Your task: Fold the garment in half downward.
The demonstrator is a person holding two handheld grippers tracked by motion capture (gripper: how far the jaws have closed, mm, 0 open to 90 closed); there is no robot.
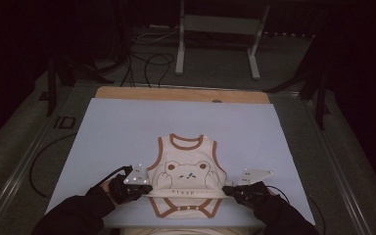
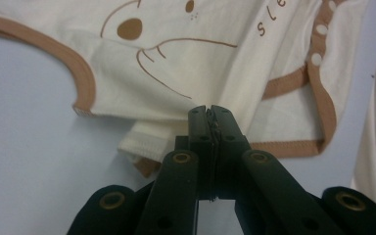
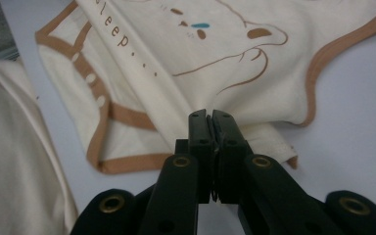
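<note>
Pale blue sheet covers the table, with wide bare room above and beside a cream cotton baby bodysuit at lower centre. Brown trim edges it; neck points toward the frame's top. 2 grippers, left and right, pinch its folded sides, jaws pressed together.
</note>
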